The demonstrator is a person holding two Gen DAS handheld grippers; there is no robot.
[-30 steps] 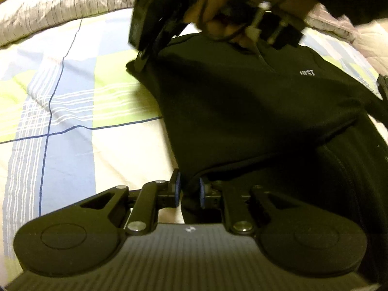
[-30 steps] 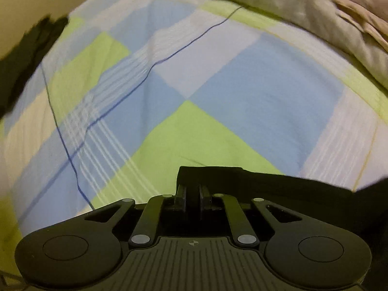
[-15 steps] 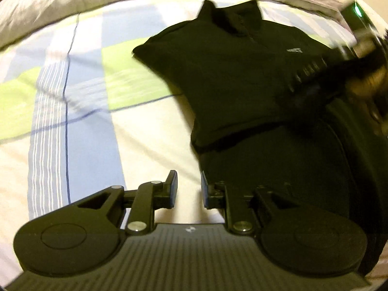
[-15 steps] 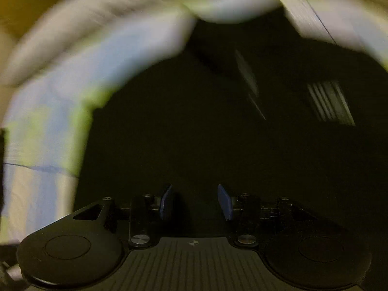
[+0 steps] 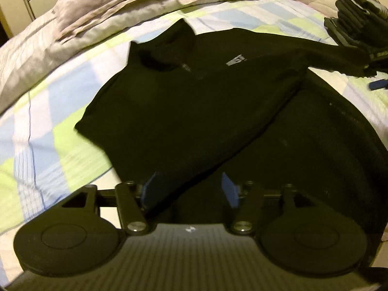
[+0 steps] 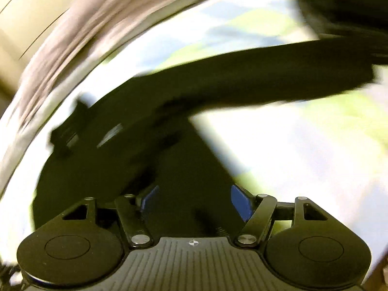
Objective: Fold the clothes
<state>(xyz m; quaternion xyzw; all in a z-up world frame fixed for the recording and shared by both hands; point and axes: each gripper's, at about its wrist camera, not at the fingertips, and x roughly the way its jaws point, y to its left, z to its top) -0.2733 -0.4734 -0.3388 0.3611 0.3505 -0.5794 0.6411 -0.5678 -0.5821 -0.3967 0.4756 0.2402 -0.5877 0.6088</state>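
Note:
A black zip-neck sweater (image 5: 194,111) lies on the checked bedsheet (image 5: 60,101), collar toward the pillows. Its left sleeve is folded diagonally across the body, and its right sleeve (image 5: 322,51) stretches out to the right. My left gripper (image 5: 188,189) is open, low over the sweater's lower part, holding nothing. My right gripper (image 6: 196,200) is open above the sweater's right side (image 6: 121,145). The outstretched sleeve (image 6: 278,80) runs ahead of it; this view is blurred.
Rumpled quilts and pillows (image 5: 121,12) line the far edge of the bed. A pile of dark folded clothes (image 5: 359,19) sits at the far right, by the sleeve's end. A pale wall or cupboard (image 6: 24,19) stands beyond the bed.
Both grippers have opened wide. The right one let go of the folded left sleeve and swung across to the sweater's right side. The left one moved up over the sweater's lower part.

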